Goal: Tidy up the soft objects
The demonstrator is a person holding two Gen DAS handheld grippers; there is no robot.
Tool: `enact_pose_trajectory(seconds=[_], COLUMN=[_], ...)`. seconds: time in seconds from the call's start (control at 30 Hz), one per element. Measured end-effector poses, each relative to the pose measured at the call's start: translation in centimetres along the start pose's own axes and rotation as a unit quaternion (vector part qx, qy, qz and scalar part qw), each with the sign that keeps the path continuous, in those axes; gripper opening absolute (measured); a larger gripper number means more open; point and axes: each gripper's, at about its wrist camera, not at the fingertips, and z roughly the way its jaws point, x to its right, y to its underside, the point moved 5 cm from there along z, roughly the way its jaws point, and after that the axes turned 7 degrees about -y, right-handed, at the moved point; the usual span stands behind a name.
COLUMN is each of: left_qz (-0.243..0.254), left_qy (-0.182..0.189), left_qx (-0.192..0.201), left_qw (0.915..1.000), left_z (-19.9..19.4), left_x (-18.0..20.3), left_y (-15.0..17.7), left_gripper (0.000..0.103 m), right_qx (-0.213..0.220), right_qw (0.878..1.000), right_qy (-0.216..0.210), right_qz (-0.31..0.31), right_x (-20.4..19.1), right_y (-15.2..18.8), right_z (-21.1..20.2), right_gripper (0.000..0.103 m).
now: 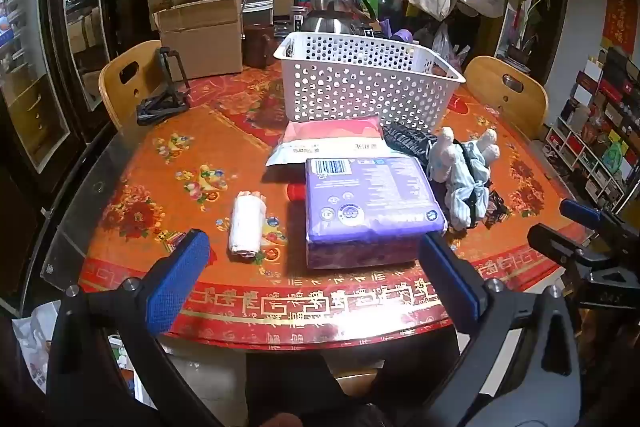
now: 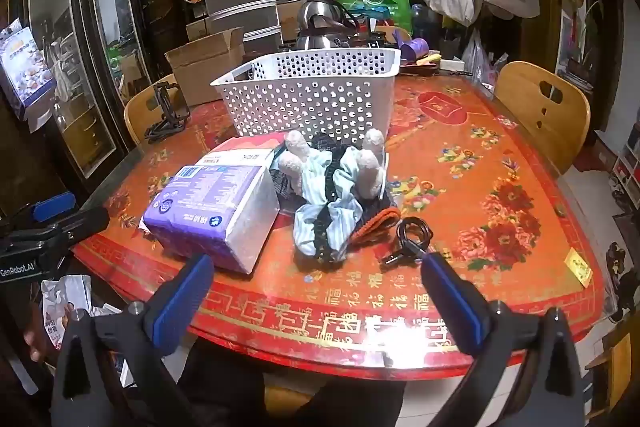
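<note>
A purple tissue pack (image 1: 370, 207) (image 2: 208, 211) lies on the red table near its front edge. Behind it lies a pink and white soft pack (image 1: 332, 139) (image 2: 244, 151). To the right sits a plush toy in light blue striped cloth (image 1: 464, 167) (image 2: 332, 187), over dark fabric with an orange edge (image 2: 376, 221). A white roll (image 1: 248, 223) lies left of the purple pack. A white perforated basket (image 1: 368, 83) (image 2: 316, 95) stands behind them. My left gripper (image 1: 316, 267) and my right gripper (image 2: 316, 287) hover open at the table's front edge, nothing between their fingers.
A black cable (image 2: 412, 233) lies right of the plush toy. A black phone stand (image 1: 168, 87), a cardboard box (image 1: 204, 39), a dark mug (image 1: 260, 45) and a steel kettle (image 1: 336, 7) stand at the back. Wooden chairs (image 1: 128, 79) (image 2: 548, 111) flank the table.
</note>
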Motion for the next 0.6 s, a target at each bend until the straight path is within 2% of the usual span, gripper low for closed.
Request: enact_pose_trajectory(seconds=[0.6], left_qz=[0.0], left_qy=[-0.005], left_qx=[0.004], left_qw=[1.0], left_z=[1.1], left_x=[-0.2], left_y=[-0.5], left_gripper=[0.103], right_qx=[-0.003], right_qw=[1.0], right_qy=[0.001], right_qz=[0.005], right_x=[0.5], right_y=[-0.1], right_z=[0.6], right_gripper=[0.103])
